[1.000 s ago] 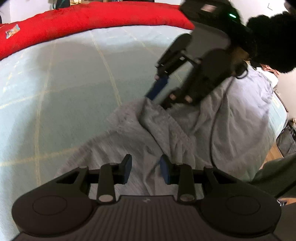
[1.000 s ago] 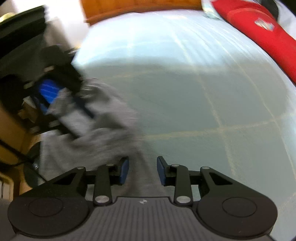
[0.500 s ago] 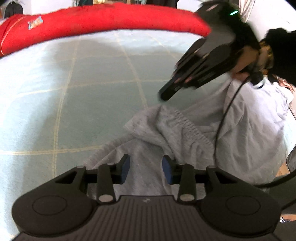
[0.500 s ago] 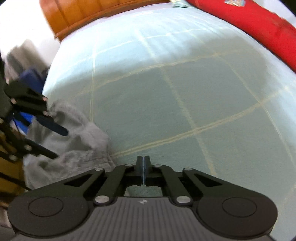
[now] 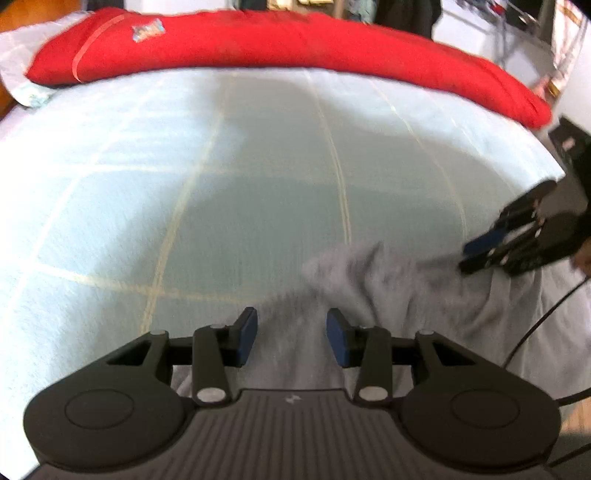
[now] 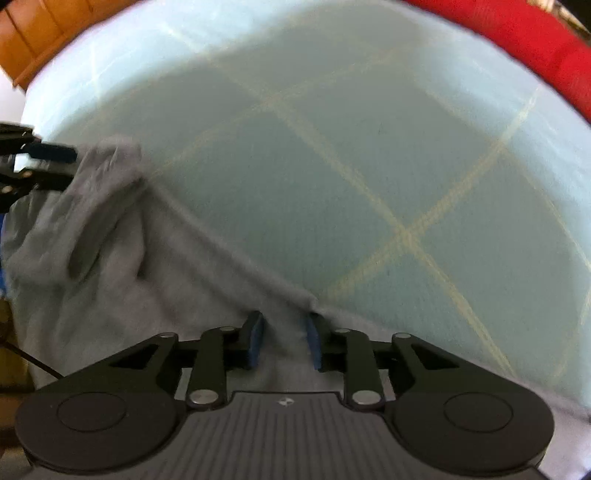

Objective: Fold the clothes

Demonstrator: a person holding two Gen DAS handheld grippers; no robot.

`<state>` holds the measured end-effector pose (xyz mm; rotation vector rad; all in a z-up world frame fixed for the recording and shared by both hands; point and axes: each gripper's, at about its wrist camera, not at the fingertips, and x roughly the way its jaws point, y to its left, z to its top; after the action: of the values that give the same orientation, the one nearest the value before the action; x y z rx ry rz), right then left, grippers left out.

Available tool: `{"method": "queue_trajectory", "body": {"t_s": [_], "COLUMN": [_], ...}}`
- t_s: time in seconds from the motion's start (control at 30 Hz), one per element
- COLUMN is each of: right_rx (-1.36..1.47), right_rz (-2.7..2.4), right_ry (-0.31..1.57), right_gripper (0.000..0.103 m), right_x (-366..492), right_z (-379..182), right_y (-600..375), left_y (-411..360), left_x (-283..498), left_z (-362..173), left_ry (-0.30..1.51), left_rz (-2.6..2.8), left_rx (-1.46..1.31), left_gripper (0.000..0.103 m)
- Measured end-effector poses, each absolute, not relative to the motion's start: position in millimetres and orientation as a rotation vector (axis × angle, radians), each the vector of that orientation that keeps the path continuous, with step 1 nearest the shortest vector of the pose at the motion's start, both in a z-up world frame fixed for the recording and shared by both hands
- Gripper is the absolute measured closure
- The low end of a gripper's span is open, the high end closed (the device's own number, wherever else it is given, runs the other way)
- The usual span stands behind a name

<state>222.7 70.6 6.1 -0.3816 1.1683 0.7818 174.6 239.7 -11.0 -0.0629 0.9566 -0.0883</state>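
Patch (image 5: 147,30) on red pillow (image 5: 280,51); its print unreadable.

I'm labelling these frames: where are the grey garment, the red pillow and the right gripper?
grey garment (image 6: 110,295), right wrist view, on its crumpled middle.
red pillow (image 5: 258,44), left wrist view, mid-length.
right gripper (image 6: 282,339), right wrist view, between its fingertips.
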Motion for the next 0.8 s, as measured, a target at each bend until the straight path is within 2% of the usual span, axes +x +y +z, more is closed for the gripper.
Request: {"method": "queue_trajectory", "body": {"t_s": [0.17, 0.27, 0.4, 0.53, 0.63, 0.73, 0.8], "right_rx": [-0.304, -0.32, -0.351, -0.264, -0.227, -0.239, -0.237], "right_rz": [0.801, 0.745, 0.602, 0.52, 0.539, 0.561, 0.561], "right_ry": [1.065, 1.007, 1.061, 1.127, 1.068, 1.027, 0.998], "right_gripper": [0.069, 0.053, 0.049, 0.048, 0.035, 0.033, 0.032], "right_x": [238.4, 223.4, 211.2, 223.5, 238.2, 246.9, 240.8], "right_z": [16.0, 35.8, 38.0, 9.4, -3.1, 2.0, 16.5], "right_y": [61.8, 47.6, 1.8, -23.1, -15.3, -10.8, -21.9], "left_y": [223.1, 202.5, 165.2, 131.9, 124.3, 127.7, 128.8], "left_x": [189.9, 201.7, 223.4, 244.4, 257.5, 261.6, 255.7], "left_z": [12.9, 22.7, 13.1, -21.1, -45.4, -45.5, -32.9], "left_ry": [0.888, 0.856, 0.888, 1.006, 1.077, 1.075, 1.038], "left_rz": [-0.109, -0.21, -0.389, -0.513, -0.427, -0.333, -0.334], "left_rx": [-0.097, -0.07, -0.084, -0.105, -0.098, -0.131, -0.159], "left_gripper": [0.059, 0.054, 0.053, 0.051, 0.054, 0.054, 0.049]}}
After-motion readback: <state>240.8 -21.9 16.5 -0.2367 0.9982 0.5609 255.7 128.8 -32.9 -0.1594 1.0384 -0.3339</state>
